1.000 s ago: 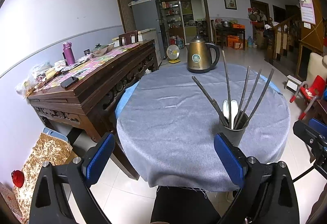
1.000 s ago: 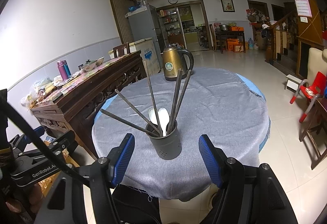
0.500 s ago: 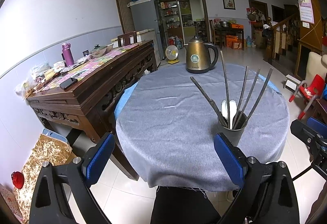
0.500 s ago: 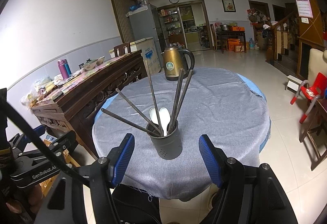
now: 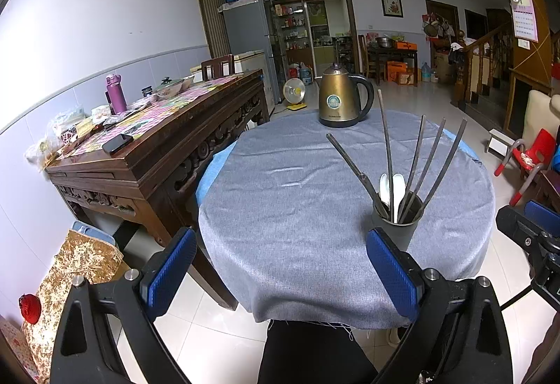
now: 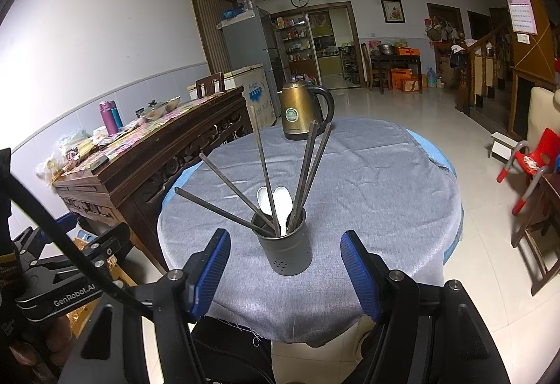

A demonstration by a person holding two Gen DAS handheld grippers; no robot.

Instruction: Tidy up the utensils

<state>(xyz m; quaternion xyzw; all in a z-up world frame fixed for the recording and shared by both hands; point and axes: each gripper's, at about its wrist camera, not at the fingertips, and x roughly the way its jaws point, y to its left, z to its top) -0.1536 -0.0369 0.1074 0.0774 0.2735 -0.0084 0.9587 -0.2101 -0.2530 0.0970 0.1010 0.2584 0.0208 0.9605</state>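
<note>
A dark grey utensil cup [image 6: 284, 248] [image 5: 398, 230] stands near the front edge of the round table, which has a grey cloth [image 6: 367, 181] [image 5: 287, 195] over it. In the cup lean several dark chopsticks [image 6: 264, 167] [image 5: 386, 149] and two white spoons [image 6: 278, 203] [image 5: 392, 186]. My right gripper [image 6: 285, 270] hangs just short of the table edge, open, its blue pads level with the cup and apart from it. My left gripper [image 5: 281, 277] is open too, with nothing between its fingers; the cup sits behind its right pad. Each gripper shows at the edge of the other's view.
A gold electric kettle [image 5: 341, 97] [image 6: 302, 112] stands at the table's far side. To the left is a carved wooden sideboard [image 5: 168, 146] crowded with bottles, bowls and packets. A red child's chair [image 6: 532, 163] and a wooden chair [image 6: 539, 226] are at the right. A person's dark-clothed legs [image 5: 308, 352] are below the table edge.
</note>
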